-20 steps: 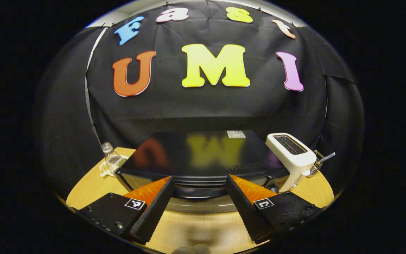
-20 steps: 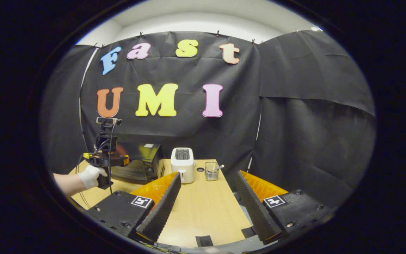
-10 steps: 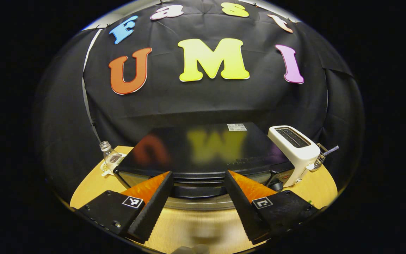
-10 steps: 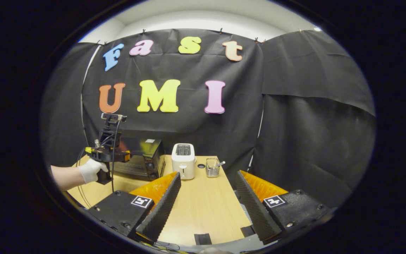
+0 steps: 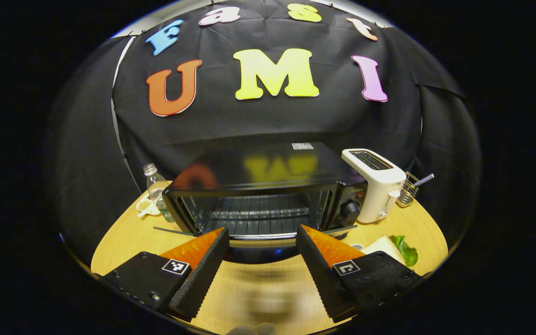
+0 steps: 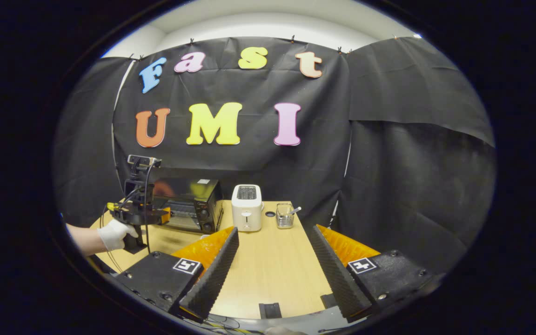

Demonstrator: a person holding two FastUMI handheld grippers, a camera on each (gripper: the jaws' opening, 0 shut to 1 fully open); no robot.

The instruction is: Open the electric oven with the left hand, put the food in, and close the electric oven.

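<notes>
The glossy black electric oven (image 5: 268, 186), shut a second ago, is now seen with its door lowered and wire rack exposed. The left gripper (image 5: 261, 260) is held spread wide at the door's handle edge, gripping nothing. Bread with lettuce (image 5: 391, 245) lies right of it. The right gripper (image 6: 272, 274) is spread wide over bare wooden tabletop (image 6: 268, 265).

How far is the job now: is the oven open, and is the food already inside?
Done: the electric oven looks open; its door lies folded down and the bare rack shows.

In hand: the left gripper sits open at the lowered door's edge, holding nothing.

Left: the food, bread with a green leaf, lies on the table right of the oven; loading it and closing the door remain.
</notes>
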